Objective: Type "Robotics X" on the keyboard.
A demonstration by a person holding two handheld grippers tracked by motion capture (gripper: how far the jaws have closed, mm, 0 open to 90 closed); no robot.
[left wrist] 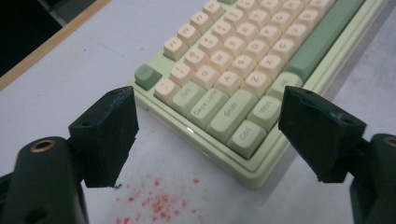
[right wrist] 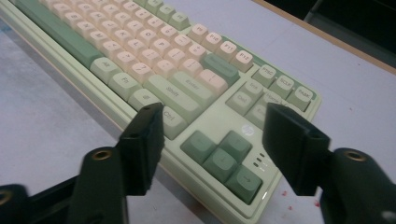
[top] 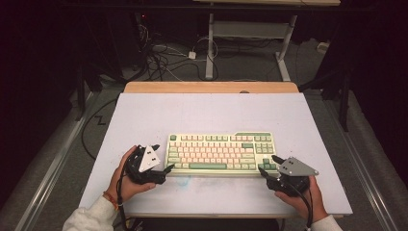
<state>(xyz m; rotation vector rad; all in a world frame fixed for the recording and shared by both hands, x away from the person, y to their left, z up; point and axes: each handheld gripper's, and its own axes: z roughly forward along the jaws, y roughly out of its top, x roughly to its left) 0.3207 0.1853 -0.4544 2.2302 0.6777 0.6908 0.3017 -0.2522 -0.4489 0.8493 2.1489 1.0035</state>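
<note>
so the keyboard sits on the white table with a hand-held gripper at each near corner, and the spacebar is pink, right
Not quite: the spacebar is green, as the high view shows. The rest holds: the keyboard lies on the white table, with the left hand-held gripper and right hand-held gripper at its near corners.

One keyboard [top: 221,153], two hand-held grippers.

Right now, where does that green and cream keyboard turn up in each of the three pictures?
High view: keyboard at table centre, between both grippers.
Left gripper view: its Ctrl-Shift corner, upper right.
Right gripper view: its arrow-key end, across the middle.
Shared landmark: the dark green spacebar.
</note>
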